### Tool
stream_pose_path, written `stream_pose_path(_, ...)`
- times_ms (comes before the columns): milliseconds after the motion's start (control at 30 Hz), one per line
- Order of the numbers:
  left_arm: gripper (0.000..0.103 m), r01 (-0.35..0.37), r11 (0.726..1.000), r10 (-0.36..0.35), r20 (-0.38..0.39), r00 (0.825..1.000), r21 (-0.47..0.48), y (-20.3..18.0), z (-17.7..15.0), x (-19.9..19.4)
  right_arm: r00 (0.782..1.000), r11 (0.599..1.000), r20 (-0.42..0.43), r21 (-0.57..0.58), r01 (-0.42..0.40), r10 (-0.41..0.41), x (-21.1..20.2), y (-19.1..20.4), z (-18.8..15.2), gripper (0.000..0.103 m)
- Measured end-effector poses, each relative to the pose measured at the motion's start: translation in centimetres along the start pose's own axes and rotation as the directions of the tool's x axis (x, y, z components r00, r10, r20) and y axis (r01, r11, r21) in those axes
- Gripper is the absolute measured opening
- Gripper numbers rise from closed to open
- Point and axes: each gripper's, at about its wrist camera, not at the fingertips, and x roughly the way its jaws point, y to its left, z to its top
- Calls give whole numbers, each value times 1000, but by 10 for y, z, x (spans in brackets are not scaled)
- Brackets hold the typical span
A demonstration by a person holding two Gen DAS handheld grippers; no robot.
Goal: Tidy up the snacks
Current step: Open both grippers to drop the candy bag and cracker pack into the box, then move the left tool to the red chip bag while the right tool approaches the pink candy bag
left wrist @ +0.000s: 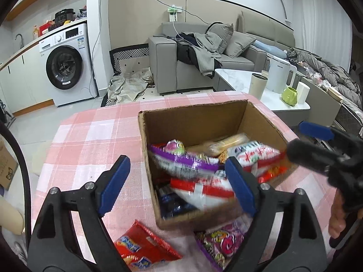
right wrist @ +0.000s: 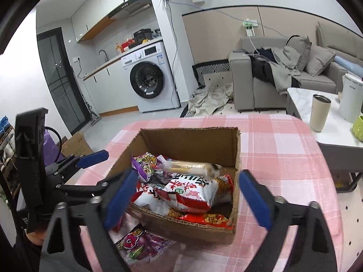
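On the left of the bench (left wrist: 86, 136), under its pink checked cloth, a red snack packet (left wrist: 140, 248) lies flat just in front of the cardboard box's near left corner, its long axis running diagonally from near left toward the box. The left gripper (left wrist: 179, 185) hovers over that corner with its jaws spread wide and nothing between them. To the right of the red packet, a purple candy bag (right wrist: 138, 243) lies flat against the box's near wall, part of it seemingly tucked under that wall; its long axis looks roughly parallel to the wall. The cardboard box (right wrist: 236, 149) is open-topped and heaped with snacks. A purple-edged bag (left wrist: 181, 161) slants across the left of the pile, and a long pale wrapped roll (right wrist: 190, 166) lies crosswise toward the back. A red-and-white noodle packet (right wrist: 192, 192) tilts on top, its printed face turned to the right wrist camera. The right gripper (right wrist: 190, 195) hangs above the box front, jaws also spread and empty. The likely trouble: the pile is loose and slippery, so another packet dropped on top could slide off. A jaw catching the near wall while reaching for the purple bag could shove or tip the light box. The two grippers are also close enough to collide.
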Motion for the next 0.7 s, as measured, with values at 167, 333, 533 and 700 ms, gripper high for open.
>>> stream_pose_path(167,102,-30,1000,30,38,999,-1,1,-16,-24,1000,1000,5,-17,17,-17,-18,4,-9,102)
stream_pose_path(333,102,-63,998,62,47,997,24,-2,-37,-45,1000,999,8,-26,26,-26,-28,11,-25,102)
stream_pose_path(533,102,-63,998,62,37,997,30,-6,-60,-61,999,999,9,-32,33,-33,-32,15,-41,102)
stream_pose_path(700,102,-73,997,73,28,997,23,-5,-78,-64,1000,999,11,-40,26,-26,-33,16,-52,103)
